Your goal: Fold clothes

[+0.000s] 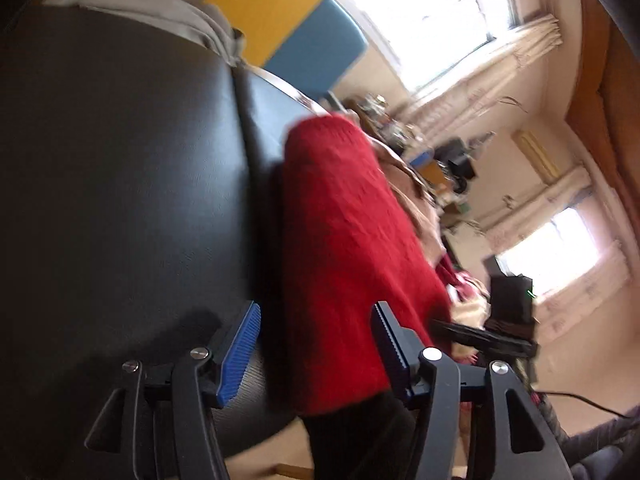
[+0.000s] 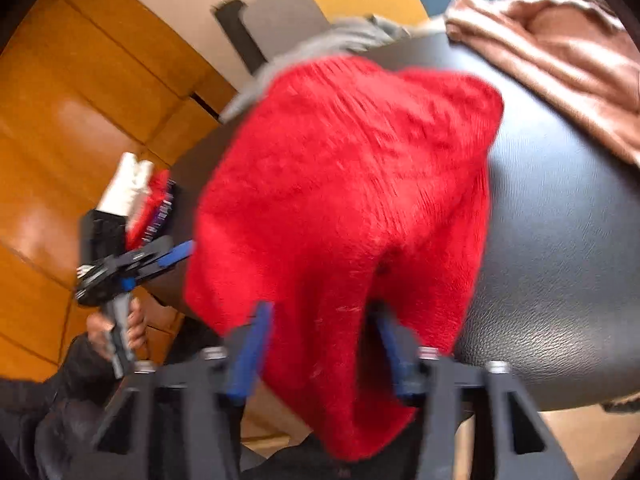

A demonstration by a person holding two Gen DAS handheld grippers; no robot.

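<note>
A red knit sweater (image 1: 344,240) lies folded on a black leather table (image 1: 120,180), one end hanging over the near edge. My left gripper (image 1: 316,344) is open, its blue pads on either side of the sweater's hanging end without pinching it. In the right wrist view the sweater (image 2: 352,184) fills the middle. My right gripper (image 2: 324,344) is open, with the sweater's near end lying between its jaws. My left gripper also shows there (image 2: 176,254), held by a hand at the left, beside the sweater's edge.
A grey garment (image 1: 160,8) lies at the table's far side. A pink-brown garment (image 2: 560,64) lies on the table's right part (image 2: 560,240). Wooden cabinets (image 2: 80,120) stand to the left. Windows, curtains and cluttered furniture fill the room behind.
</note>
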